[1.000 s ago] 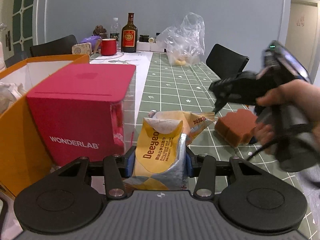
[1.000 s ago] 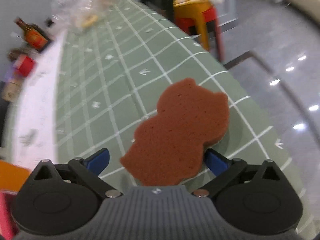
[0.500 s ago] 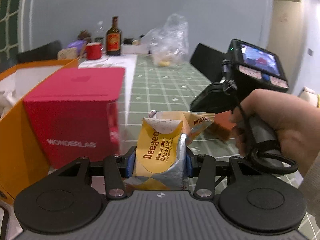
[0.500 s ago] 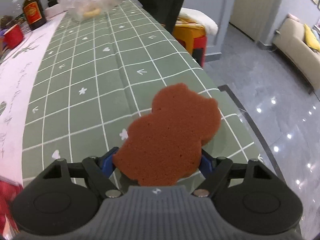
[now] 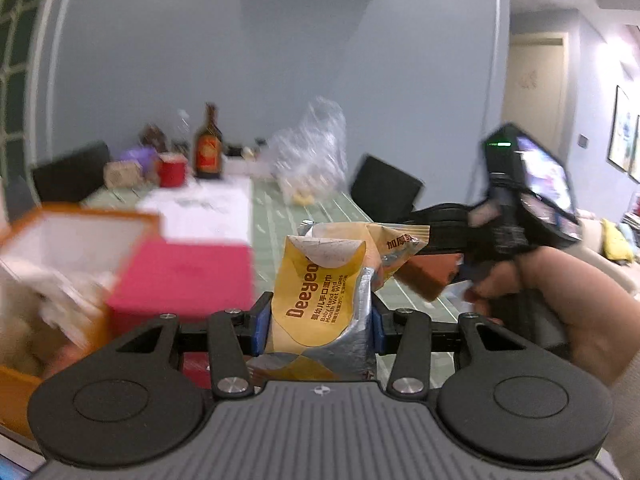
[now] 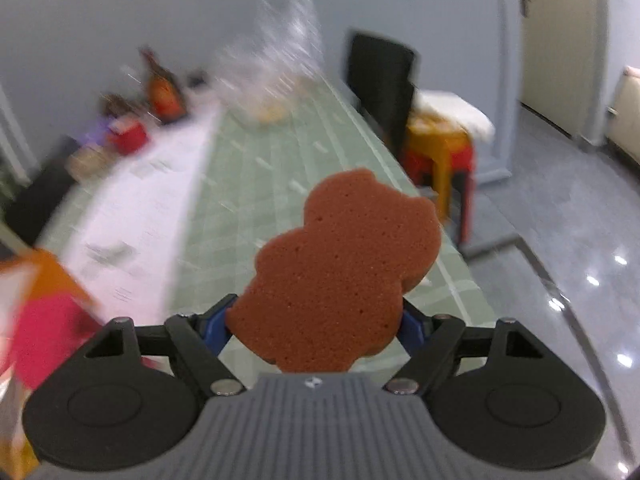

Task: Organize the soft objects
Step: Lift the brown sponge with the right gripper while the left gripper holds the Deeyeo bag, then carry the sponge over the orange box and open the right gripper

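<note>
Both soft things are held clear of the bench [image 6: 280, 168], apparently so they can be carried to the orange box [image 5: 24, 376], which looks like the collecting place; it already holds something pale and crumpled beside a red carton [image 5: 180, 276]. The left hand-held gripper [image 5: 318, 326] is about half open and clamped on the wipes pack [image 5: 320, 300], its blue pads pressing the pack's two sides so that it stands upright, just right of the box. The right hand-held gripper [image 6: 316, 324] is set wide and clamped across the lower part of the brown sponge [image 6: 340, 276], which juts forward beyond the fingers; its jaws have just been closing onto the sponge, and the pads now bear on its edges. In the left wrist view the sponge [image 5: 430, 276] hangs well right of the box, just beyond the pack, with the person's hand [image 5: 560, 300] round the right handle. A wide hold suits the sponge, since a hard squeeze would only crush it.
</note>
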`<action>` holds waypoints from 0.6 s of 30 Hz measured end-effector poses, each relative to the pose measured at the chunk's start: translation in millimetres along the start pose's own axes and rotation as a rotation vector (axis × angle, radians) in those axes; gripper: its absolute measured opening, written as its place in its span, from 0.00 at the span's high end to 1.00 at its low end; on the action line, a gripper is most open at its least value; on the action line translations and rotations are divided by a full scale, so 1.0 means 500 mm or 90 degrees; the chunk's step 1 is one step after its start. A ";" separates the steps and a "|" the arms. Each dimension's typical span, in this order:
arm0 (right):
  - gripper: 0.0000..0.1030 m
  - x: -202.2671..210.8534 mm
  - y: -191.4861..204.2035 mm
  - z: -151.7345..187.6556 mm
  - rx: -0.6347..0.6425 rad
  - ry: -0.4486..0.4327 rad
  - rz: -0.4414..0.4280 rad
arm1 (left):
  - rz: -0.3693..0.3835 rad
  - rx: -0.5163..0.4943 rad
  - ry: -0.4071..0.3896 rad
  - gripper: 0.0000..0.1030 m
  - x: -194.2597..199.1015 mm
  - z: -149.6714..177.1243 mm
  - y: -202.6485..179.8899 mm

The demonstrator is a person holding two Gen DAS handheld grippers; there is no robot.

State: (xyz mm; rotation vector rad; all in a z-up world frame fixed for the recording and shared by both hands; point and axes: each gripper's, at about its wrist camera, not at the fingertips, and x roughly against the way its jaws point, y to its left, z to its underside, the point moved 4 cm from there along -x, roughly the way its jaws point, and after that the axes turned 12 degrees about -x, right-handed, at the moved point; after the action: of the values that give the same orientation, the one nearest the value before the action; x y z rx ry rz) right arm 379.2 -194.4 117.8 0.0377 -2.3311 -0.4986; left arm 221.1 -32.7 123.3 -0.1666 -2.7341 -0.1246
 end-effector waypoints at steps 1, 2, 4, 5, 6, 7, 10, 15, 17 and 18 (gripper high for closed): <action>0.23 0.017 0.021 -0.004 0.005 -0.011 -0.025 | -0.015 -0.003 -0.009 0.49 0.009 -0.011 0.015; 0.23 0.033 0.042 -0.007 0.012 -0.022 -0.044 | -0.028 -0.008 -0.019 0.49 0.020 -0.024 0.033; 0.23 0.054 0.096 -0.003 0.031 -0.040 -0.076 | -0.044 -0.016 -0.033 0.49 0.036 -0.047 0.067; 0.23 0.063 0.119 0.003 0.040 -0.044 -0.086 | -0.056 -0.019 -0.036 0.49 0.043 -0.057 0.085; 0.23 0.070 0.148 0.012 0.050 -0.044 -0.104 | -0.073 -0.021 -0.039 0.49 0.053 -0.067 0.105; 0.23 0.080 0.170 0.022 0.058 -0.042 -0.128 | -0.092 -0.024 -0.043 0.48 0.063 -0.075 0.126; 0.23 0.084 0.251 0.059 0.093 -0.023 -0.191 | -0.169 -0.035 -0.050 0.48 0.094 -0.087 0.186; 0.23 0.060 0.377 0.124 0.144 0.015 -0.247 | -0.237 -0.024 -0.037 0.48 0.114 -0.079 0.264; 0.23 0.049 0.415 0.151 0.161 0.030 -0.266 | -0.248 -0.012 -0.022 0.48 0.122 -0.069 0.304; 0.23 0.044 0.431 0.163 0.167 0.036 -0.274 | -0.250 -0.006 -0.015 0.48 0.124 -0.062 0.320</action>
State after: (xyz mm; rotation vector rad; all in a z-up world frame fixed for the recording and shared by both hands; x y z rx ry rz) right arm 333.0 28.8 157.9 0.6790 -2.3198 -0.3864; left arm 197.7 128.3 186.5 0.3705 -2.7551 -0.2453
